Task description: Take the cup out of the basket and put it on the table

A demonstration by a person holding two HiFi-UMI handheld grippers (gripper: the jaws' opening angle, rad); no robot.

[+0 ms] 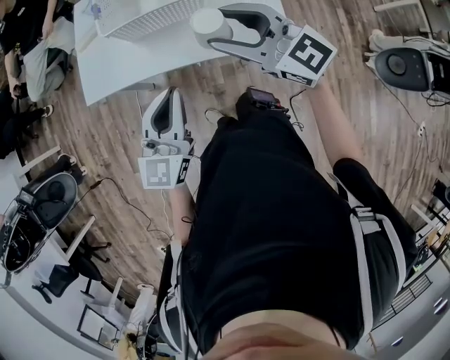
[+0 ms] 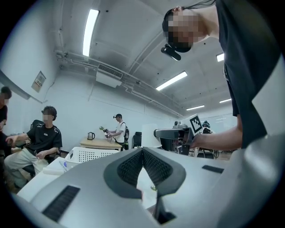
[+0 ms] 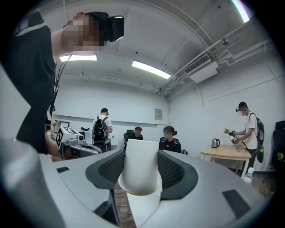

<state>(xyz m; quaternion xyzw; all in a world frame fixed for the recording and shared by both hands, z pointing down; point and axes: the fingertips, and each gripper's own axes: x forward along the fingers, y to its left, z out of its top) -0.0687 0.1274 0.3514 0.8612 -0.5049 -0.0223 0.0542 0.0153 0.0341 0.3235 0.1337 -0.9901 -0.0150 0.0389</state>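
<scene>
My right gripper [image 1: 211, 31] is shut on the white cup [image 1: 208, 22] and holds it in the air over the near corner of the white table [image 1: 119, 63]. In the right gripper view the cup [image 3: 140, 171] sits upright between the two dark pads [image 3: 173, 171]. The white slatted basket [image 1: 151, 17] stands on the table, left of the cup. My left gripper [image 1: 171, 94] hangs lower, over the wooden floor beside the table edge, its jaws closed with nothing between them. The left gripper view shows the basket [image 2: 91, 154] ahead and the cup [image 2: 149, 135] to the right.
A black office chair [image 1: 42, 204] stands at the left and another seat [image 1: 401, 67] at the upper right. Cables trail over the wooden floor [image 1: 119, 197]. Seated people [image 2: 44, 138] are beside the table. A wooden table with a kettle [image 3: 215, 143] stands further off.
</scene>
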